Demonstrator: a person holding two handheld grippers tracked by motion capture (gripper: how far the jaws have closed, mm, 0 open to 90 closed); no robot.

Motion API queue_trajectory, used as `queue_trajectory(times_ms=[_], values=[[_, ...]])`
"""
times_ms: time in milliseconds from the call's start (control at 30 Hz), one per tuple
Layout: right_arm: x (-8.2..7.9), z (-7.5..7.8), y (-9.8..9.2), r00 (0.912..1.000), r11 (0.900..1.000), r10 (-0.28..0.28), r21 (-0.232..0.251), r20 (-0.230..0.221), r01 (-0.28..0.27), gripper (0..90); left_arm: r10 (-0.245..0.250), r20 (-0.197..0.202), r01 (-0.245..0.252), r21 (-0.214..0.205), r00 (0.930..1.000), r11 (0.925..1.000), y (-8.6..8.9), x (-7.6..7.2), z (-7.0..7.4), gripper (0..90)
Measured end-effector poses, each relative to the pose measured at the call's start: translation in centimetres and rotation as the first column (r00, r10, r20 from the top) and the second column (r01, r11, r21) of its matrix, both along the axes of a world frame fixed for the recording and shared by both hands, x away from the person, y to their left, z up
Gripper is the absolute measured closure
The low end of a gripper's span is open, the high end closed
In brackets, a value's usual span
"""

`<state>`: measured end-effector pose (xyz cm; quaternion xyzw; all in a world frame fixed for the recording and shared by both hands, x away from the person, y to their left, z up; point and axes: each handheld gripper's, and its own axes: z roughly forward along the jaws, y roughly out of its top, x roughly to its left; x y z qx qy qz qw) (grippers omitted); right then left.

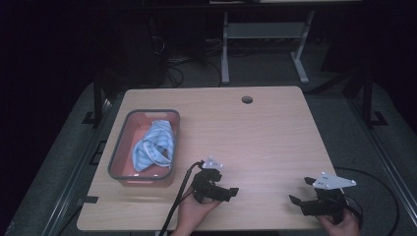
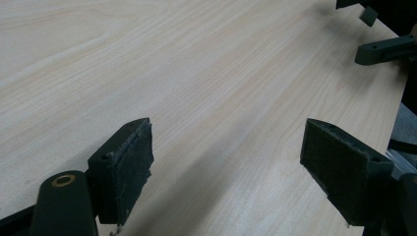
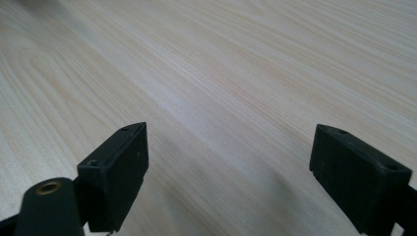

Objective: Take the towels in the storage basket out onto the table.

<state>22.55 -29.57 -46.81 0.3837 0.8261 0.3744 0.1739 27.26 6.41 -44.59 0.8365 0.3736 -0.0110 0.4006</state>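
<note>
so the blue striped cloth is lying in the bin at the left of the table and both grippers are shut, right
Not quite. The blue striped cloth does lie in the bin at the table's left, but both grippers are open: the left gripper and right gripper views each show jaws spread wide over bare wood.

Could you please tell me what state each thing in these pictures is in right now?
Left hand-held gripper: open, holding nothing, over bare table.
Right hand-held gripper: open, holding nothing, near the table's front edge.
Blue striped cloth: crumpled, lying inside the bin.
Bin: upright on the table's left side, with the cloth in it.
Table: bare apart from the bin.
</note>
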Motion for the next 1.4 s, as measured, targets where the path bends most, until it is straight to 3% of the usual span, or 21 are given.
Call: queue_trajectory(times_ms=[300, 667, 1400], values=[[0.2, 0.1, 0.3, 1.0, 1.0, 0.006, 0.001, -0.004, -0.006, 14.2, -0.028, -0.005, 0.028, -0.002, 0.9996, 0.9996, 0.1, 0.3, 0.6, 19.5], [0.5, 0.1, 1.3, 0.9998, 0.9998, 0.021, -0.004, -0.002, -0.021, 14.3, -0.027, -0.01, 0.027, -0.022, 0.9996, 0.9994, 0.5, 1.4, 2.1, 19.7], [0.7, 0.5, 0.8, 0.9999, 0.9999, 0.01, 0.013, 0.005, -0.01, 14.3, -0.041, -0.012, 0.041, 0.008, 0.9991, 0.9991, 1.7, 3.8, 5.2, 19.3]])
